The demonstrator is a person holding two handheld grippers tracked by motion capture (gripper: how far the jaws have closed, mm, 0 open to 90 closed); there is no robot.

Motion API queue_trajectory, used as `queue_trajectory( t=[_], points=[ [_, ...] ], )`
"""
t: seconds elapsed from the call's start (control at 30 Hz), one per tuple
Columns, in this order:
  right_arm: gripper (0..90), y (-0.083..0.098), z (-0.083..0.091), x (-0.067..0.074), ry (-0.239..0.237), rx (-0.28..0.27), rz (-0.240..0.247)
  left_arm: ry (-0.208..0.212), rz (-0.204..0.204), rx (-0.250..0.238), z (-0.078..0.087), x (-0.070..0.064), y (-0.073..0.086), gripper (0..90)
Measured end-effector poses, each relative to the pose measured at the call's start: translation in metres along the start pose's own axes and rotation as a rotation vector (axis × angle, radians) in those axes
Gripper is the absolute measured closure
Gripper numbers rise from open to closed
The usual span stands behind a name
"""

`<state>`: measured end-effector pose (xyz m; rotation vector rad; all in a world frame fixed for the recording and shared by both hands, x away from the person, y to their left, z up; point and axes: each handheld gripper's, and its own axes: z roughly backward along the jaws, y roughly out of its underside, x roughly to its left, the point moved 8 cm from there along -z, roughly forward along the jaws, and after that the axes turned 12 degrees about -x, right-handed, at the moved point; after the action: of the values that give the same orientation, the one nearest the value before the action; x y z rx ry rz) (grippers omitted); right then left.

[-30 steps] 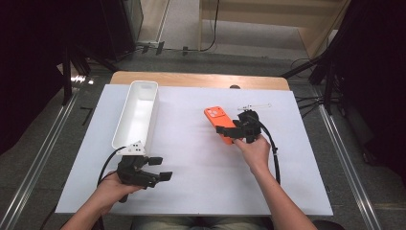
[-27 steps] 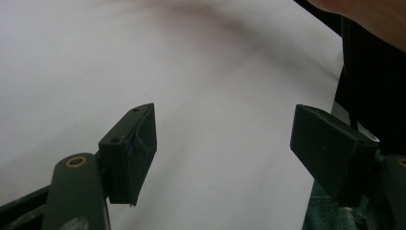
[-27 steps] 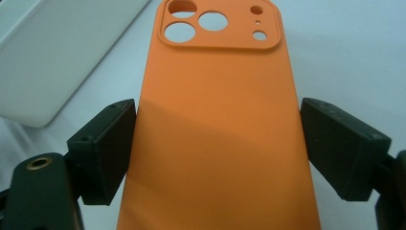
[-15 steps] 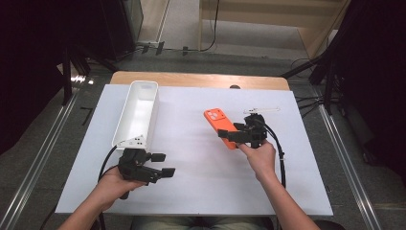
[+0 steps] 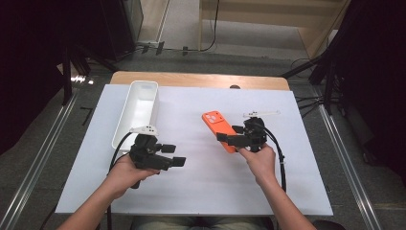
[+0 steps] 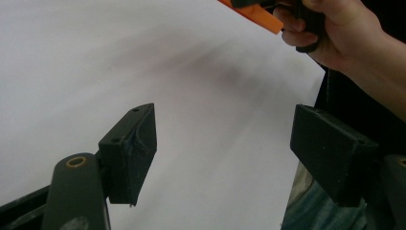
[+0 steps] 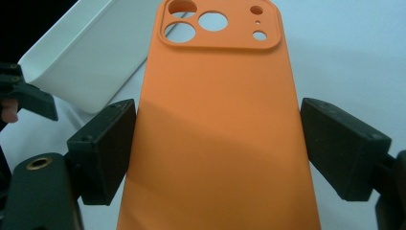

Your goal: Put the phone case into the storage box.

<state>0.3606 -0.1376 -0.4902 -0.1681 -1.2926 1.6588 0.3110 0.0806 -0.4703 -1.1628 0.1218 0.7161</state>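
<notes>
A: Orange phone case (image 7: pixel 215 134) — where is it?

B: Between the jaws of the right hand-held gripper (image 5: pixel 242 139), camera cut-outs pointing away from the person, over the white table (image 5: pixel 215 191) right of centre. In the right gripper view both pads sit against its long edges, so the right hand-held gripper is clenched on the case.

A: And the left hand-held gripper (image 6: pixel 225 153)?

B: Released. Its jaws stand wide apart with only bare table between them. In the high view it sits at the near left, just below the near end of the long white tray (image 5: pixel 139 108).

A: Are tray and case close?

B: No, well apart; the tray lies lengthwise on the left side of the table.
</notes>
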Motion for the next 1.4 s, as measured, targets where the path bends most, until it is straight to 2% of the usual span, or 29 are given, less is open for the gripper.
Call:
queue_trajectory(
  t=[0.23,0.5,0.63,0.77,1.4],
  points=[
    [14.6,0.004,0.000,0.003,-0.004,0.010,0.014,-0.019,0.014,-0.010,-0.011,0.006,-0.015,24.0],
    [14.6,0.008,-0.002,0.006,-0.006,0.014,0.011,-0.042,0.048,-0.024,-0.019,0.016,-0.024,24.1],
    [14.6,0.010,-0.003,0.007,0.003,0.015,0.022,-0.067,0.065,-0.027,-0.022,0.023,-0.027,24.2],
    [14.6,0.011,-0.003,0.007,0.008,0.012,0.035,-0.095,0.063,-0.029,-0.025,0.028,-0.031,24.2],
    [14.6,0.019,-0.011,0.008,0.018,-0.003,0.004,-0.155,0.107,-0.049,-0.046,0.046,-0.043,24.5]
  ],
)
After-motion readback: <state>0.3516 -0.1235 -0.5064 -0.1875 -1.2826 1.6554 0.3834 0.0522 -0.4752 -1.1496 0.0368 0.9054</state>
